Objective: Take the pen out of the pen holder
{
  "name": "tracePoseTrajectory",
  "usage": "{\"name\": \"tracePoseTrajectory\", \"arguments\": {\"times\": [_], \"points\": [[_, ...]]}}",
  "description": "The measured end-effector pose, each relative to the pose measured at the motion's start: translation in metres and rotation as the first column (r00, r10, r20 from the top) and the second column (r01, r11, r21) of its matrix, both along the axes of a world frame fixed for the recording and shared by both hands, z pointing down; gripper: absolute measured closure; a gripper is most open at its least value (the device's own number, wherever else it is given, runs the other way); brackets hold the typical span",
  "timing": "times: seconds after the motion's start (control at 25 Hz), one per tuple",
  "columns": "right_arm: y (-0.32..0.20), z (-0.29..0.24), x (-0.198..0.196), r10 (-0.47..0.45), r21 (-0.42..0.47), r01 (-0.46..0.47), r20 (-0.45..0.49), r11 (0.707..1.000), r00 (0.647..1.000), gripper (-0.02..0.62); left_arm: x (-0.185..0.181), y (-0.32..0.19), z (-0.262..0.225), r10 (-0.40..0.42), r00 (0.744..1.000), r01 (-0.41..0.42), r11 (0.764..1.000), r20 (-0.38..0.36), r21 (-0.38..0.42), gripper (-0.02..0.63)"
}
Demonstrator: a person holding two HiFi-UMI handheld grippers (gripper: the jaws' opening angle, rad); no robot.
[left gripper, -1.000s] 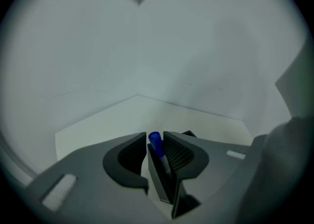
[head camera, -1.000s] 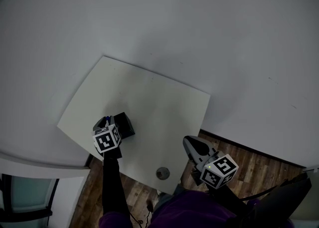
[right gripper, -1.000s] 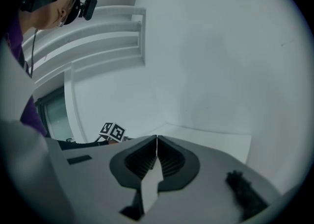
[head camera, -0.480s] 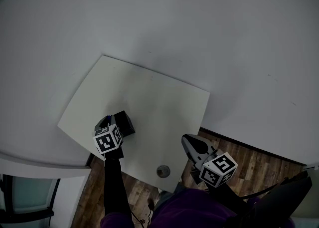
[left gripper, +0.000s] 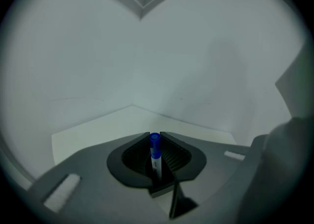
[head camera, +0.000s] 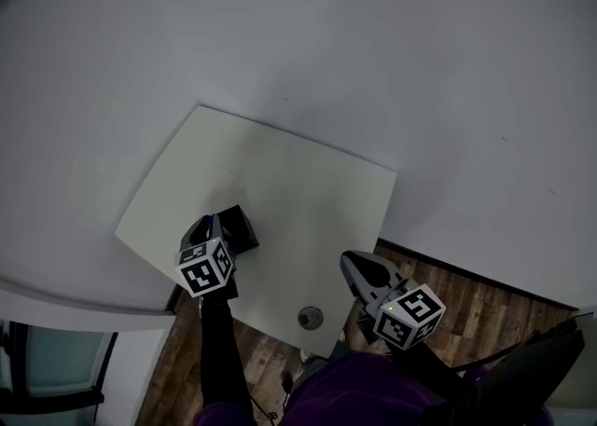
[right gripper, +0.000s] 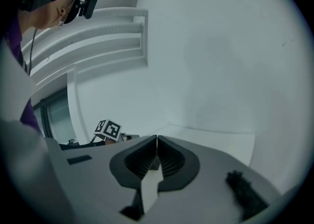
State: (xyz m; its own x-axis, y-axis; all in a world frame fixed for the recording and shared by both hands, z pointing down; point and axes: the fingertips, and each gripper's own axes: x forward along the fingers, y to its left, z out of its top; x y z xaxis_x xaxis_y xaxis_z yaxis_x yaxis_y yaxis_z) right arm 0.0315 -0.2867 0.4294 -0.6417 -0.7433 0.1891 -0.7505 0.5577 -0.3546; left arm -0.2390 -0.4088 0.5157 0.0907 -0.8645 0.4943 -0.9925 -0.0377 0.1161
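Note:
A black pen holder (head camera: 240,228) stands near the front left of the white table (head camera: 280,182). My left gripper (head camera: 207,226) is just over the holder's left side. In the left gripper view a pen with a blue cap (left gripper: 155,150) stands upright between the jaws of the left gripper (left gripper: 155,135). The jaws have just been closing and their pads now press on the pen; the holder's dark rim (left gripper: 164,188) shows below it. My right gripper (head camera: 353,264) hangs over the table's front right edge. In the right gripper view the right gripper (right gripper: 156,140) is shut, its tips touching with nothing between them.
A round grommet (head camera: 310,317) sits in the table near its front edge. Wooden floor (head camera: 466,312) lies off the table's right side. White walls close in behind the table. The left gripper's marker cube (right gripper: 109,130) shows in the right gripper view.
The left gripper has risen a little and come towards the camera over the holder. The right gripper has stayed where it was.

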Motion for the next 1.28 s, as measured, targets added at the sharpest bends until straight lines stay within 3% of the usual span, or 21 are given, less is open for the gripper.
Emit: {"name": "tracePoseTrajectory", "arguments": {"times": [0.88,1.28], "points": [[0.02,-0.009,-0.009,-0.009,0.022,0.008,0.01,1.0,1.0,0.583,0.01,0.023,-0.051,0.028,0.999,-0.021,0.987,-0.04,0.156,0.537],[0.028,-0.01,-0.011,-0.012,0.025,0.011,0.02,1.0,1.0,0.583,0.012,0.034,-0.081,0.025,1.0,-0.022,0.97,-0.012,0.243,0.537]]}}
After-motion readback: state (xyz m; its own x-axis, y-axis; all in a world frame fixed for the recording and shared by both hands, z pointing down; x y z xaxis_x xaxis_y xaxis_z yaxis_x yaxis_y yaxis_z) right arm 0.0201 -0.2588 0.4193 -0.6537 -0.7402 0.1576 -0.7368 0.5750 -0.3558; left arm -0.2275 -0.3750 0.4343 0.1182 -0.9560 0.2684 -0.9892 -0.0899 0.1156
